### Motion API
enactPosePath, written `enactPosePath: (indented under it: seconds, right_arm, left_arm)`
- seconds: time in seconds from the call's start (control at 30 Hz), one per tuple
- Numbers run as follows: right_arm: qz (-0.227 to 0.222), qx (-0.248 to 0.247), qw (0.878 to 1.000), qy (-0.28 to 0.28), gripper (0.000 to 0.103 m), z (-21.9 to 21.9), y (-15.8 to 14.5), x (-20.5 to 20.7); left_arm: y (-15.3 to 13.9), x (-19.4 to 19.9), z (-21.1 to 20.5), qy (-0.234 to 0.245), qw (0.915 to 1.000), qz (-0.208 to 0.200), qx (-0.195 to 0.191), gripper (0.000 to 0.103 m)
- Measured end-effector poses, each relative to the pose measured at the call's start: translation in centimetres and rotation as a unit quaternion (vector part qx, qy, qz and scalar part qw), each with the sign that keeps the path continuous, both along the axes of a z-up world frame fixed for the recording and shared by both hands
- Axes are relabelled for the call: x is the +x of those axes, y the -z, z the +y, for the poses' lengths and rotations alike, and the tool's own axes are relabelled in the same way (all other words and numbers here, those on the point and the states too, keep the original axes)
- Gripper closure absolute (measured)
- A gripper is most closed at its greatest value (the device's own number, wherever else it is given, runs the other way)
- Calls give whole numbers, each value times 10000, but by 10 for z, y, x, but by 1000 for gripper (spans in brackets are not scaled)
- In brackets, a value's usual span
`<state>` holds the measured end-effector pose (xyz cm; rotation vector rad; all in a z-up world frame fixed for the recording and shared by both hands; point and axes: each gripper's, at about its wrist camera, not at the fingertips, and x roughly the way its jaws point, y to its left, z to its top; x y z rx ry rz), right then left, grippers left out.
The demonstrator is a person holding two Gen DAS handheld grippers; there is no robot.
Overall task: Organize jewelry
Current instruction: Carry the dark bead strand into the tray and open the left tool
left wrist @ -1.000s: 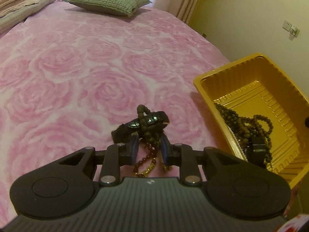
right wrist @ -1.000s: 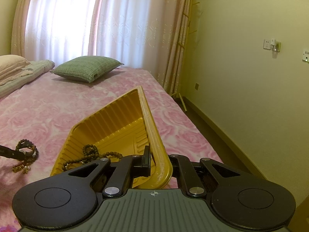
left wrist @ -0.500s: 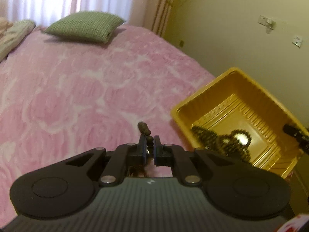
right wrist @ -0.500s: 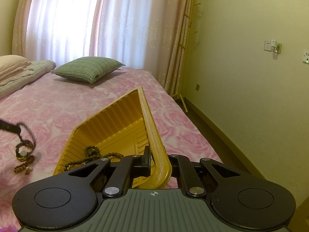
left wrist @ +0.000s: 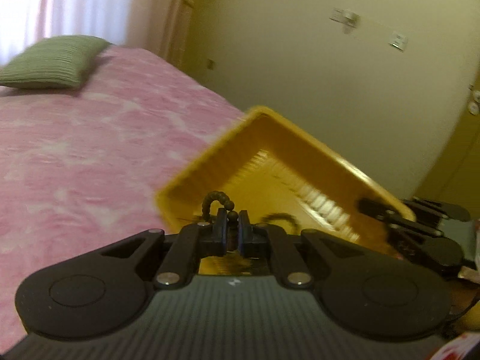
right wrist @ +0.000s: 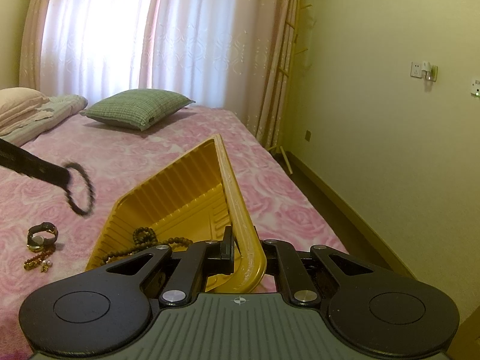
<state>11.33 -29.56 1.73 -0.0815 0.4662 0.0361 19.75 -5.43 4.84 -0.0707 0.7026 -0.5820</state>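
My left gripper (left wrist: 231, 221) is shut on a dark bead bracelet (left wrist: 216, 201) and holds it in the air over the near corner of the yellow tray (left wrist: 288, 150). In the right wrist view the bracelet (right wrist: 80, 190) hangs from the left gripper's tip just left of the tray (right wrist: 186, 192). My right gripper (right wrist: 243, 247) is shut on the tray's near rim and holds that side tilted up. Brown bead strands (right wrist: 144, 240) lie inside the tray. A watch (right wrist: 42, 235) and a small beaded chain (right wrist: 37, 259) lie on the pink bedspread left of the tray.
The bed has a pink rose bedspread (right wrist: 144, 156), a green pillow (right wrist: 136, 111) at the far end and folded bedding (right wrist: 33, 114) at far left. The bed's edge and the wall (right wrist: 375, 150) lie to the right. Curtains hang behind.
My left gripper closed on the bead bracelet, lifted it off the bedspread and carried it right toward the tray. The watch and chain stayed on the bed. The right gripper has held still.
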Motion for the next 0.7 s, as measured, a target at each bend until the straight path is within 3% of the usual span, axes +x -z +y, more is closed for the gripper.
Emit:
enactPosePath:
  seconds: [0.27,0.37,0.5,0.7]
  right_arm:
    - [18,25,10000,10,95,-1,0,1]
    - [26,31,10000,12,95,-1,-1,2]
    - [21,34,10000,14,95,-1,-1,2]
    - [20,41,10000,13,96,-1,-1,2]
  left_arm:
    - [20,-4,-58,923,9953,293,-61,96]
    - [20,-9,-56,950,9952,224,23,83]
    - [17,-11,-25,489,9987,130,-2,83]
    - [14,-19,53,-842,9963,-139,130,83]
